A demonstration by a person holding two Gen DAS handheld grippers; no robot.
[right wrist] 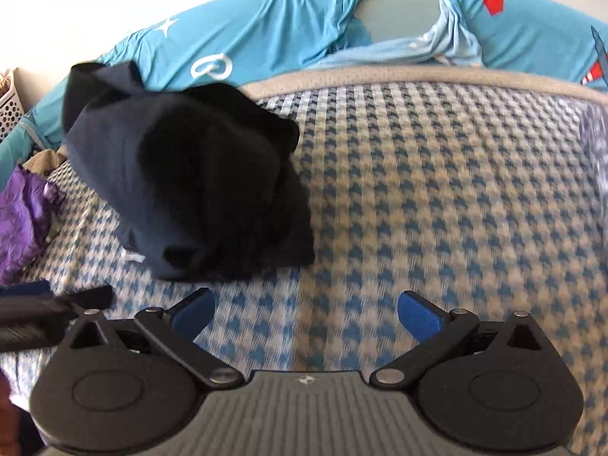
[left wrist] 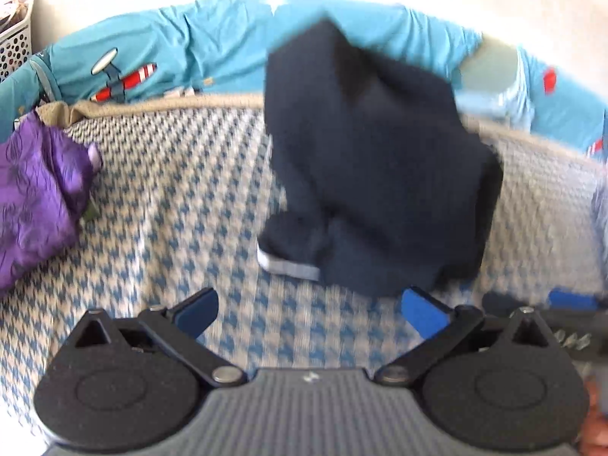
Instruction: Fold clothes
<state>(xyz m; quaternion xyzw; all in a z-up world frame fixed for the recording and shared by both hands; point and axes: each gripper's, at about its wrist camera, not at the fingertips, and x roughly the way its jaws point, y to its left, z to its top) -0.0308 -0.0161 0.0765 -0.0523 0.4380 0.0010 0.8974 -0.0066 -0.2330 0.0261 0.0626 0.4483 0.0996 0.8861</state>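
A dark navy garment (left wrist: 372,174) lies bunched in a heap on the blue-and-cream houndstooth blanket (left wrist: 182,197), with a white-edged cuff at its near left. My left gripper (left wrist: 309,313) is open and empty, just short of the heap's near edge. In the right wrist view the same navy garment (right wrist: 190,190) sits at the left on the blanket (right wrist: 437,197). My right gripper (right wrist: 306,313) is open and empty, to the right of and nearer than the heap. The other gripper's fingers (right wrist: 57,300) show at the left edge.
A crumpled purple garment (left wrist: 34,197) lies at the left of the blanket, also in the right wrist view (right wrist: 22,220). A turquoise sheet with plane prints (left wrist: 159,57) runs along the far side. A white perforated basket (left wrist: 15,45) stands at the far left.
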